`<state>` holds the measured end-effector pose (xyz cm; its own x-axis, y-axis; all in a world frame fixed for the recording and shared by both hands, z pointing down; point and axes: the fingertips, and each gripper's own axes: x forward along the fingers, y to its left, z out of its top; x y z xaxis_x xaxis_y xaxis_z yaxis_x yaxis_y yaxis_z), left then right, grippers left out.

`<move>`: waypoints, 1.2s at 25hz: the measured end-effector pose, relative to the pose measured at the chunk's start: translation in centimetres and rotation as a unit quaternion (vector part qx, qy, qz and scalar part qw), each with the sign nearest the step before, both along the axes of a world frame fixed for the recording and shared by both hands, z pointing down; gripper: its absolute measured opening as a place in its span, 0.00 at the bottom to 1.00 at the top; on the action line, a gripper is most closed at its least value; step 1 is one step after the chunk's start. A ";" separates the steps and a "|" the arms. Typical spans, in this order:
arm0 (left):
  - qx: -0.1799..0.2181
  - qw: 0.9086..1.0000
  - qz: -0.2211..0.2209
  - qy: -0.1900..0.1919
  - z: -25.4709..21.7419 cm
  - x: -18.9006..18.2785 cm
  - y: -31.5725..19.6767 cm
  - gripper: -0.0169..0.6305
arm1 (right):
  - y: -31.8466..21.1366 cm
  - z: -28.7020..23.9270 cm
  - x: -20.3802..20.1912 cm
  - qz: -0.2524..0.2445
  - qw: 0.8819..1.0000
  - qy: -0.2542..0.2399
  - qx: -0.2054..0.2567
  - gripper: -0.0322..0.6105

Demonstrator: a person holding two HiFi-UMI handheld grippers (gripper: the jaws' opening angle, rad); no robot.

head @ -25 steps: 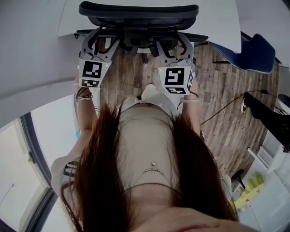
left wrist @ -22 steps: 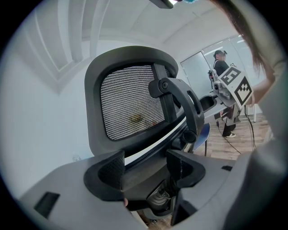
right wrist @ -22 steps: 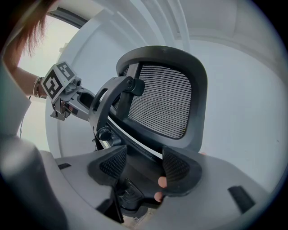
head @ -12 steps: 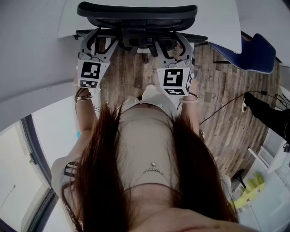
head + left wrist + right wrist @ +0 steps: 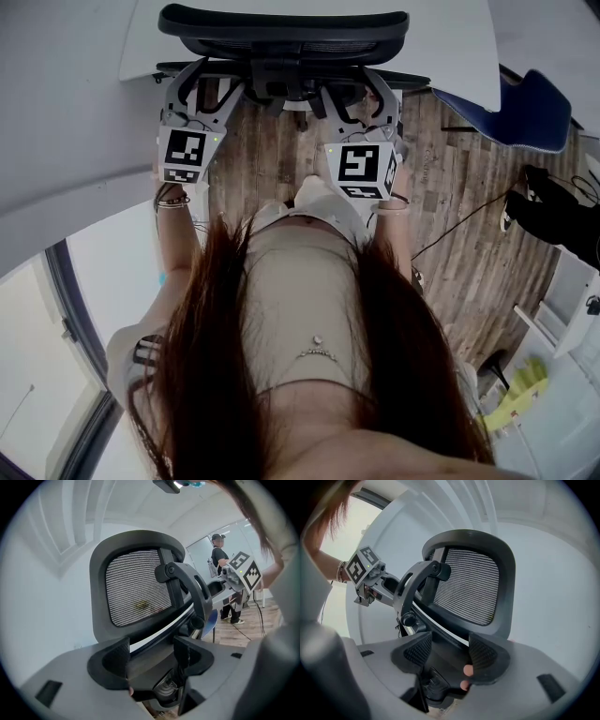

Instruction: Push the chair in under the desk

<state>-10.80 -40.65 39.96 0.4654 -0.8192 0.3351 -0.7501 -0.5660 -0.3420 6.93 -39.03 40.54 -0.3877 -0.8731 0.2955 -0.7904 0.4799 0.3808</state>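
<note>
We are holding the left gripper [image 5: 151, 654] and right gripper [image 5: 449, 652], jaws apart, at the lower back of the chair [image 5: 281, 28], which is sitting top centre at the desk [image 5: 450, 42] edge.

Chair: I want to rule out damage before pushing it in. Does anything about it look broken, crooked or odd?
Nothing stands out. The chair faces the desk squarely, its mesh back looks untorn, and the wooden floor shows no spill.
</note>
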 end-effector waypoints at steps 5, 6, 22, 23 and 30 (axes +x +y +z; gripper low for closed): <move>0.001 1.000 0.003 0.001 0.1 -0.2 0.0 0.46 | 0.0 0.1 -0.1 0.002 1.000 0.001 0.000 0.44; 0.001 1.000 0.003 0.001 0.1 -0.2 0.1 0.46 | 0.1 0.1 -0.1 0.002 1.000 0.001 0.000 0.44; -0.009 1.000 0.001 -0.005 0.3 -0.1 0.5 0.46 | 0.5 0.3 -0.1 0.000 1.000 0.011 0.012 0.44; -0.010 1.000 0.002 -0.005 0.3 -0.1 0.5 0.46 | 0.6 0.3 -0.1 0.000 1.000 0.012 0.013 0.44; -0.022 1.000 -0.005 -0.014 0.2 -0.1 0.6 0.46 | 0.7 0.2 0.1 0.001 1.000 0.014 0.007 0.44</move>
